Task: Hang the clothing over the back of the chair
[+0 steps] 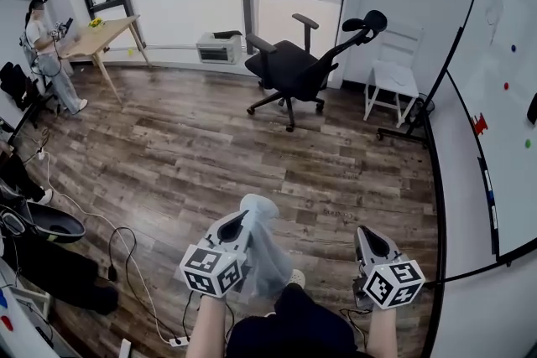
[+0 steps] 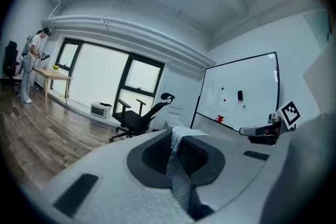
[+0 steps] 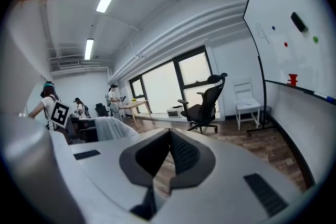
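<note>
A black office chair point(image 1: 294, 67) stands at the far side of the room under the window, its headrest to the right; it also shows in the left gripper view point(image 2: 137, 115) and the right gripper view point(image 3: 205, 105). My left gripper point(image 1: 243, 220) is shut on a pale grey piece of clothing point(image 1: 267, 256), which hangs down beside it. In the left gripper view the cloth point(image 2: 181, 181) is pinched between the pads of the left gripper point(image 2: 176, 140). My right gripper point(image 1: 367, 235) is near the clothing's right, and its jaws point(image 3: 169, 134) meet with nothing between them. Both grippers are well short of the chair.
A white chair point(image 1: 394, 75) stands right of the office chair, by a whiteboard point(image 1: 503, 96) along the right wall. A white appliance point(image 1: 218, 48) sits on the floor under the window. A person point(image 1: 42, 46) stands at a wooden table point(image 1: 101, 33) far left. Cables point(image 1: 126, 264) and black bags lie near left.
</note>
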The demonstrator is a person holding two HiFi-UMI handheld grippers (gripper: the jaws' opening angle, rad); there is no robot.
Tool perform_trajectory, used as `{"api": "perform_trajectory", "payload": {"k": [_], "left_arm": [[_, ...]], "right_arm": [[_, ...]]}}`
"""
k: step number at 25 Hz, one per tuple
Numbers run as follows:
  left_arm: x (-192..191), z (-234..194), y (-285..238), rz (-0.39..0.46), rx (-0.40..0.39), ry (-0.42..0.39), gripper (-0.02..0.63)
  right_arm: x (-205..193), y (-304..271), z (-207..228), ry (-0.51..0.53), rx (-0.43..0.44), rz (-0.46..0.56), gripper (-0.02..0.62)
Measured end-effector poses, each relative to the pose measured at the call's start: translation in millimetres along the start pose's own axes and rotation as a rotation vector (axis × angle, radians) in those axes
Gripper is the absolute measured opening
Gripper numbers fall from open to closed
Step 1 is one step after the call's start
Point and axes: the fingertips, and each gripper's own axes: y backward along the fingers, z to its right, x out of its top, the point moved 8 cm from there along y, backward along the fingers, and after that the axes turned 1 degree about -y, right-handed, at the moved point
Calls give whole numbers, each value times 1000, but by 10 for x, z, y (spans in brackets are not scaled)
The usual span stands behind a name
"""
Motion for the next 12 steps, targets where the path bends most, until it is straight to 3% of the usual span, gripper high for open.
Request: {"api": "perform_trajectory", "payload": {"k": [6,12], "left_arm": [[174,-55,-539,9,9,-11,8],[340,-157,-848,14,50,-10,8]], "right_arm": [[252,-433,363,55,15,-31,0],[423,-760,620,27,42,-37,0]]}}
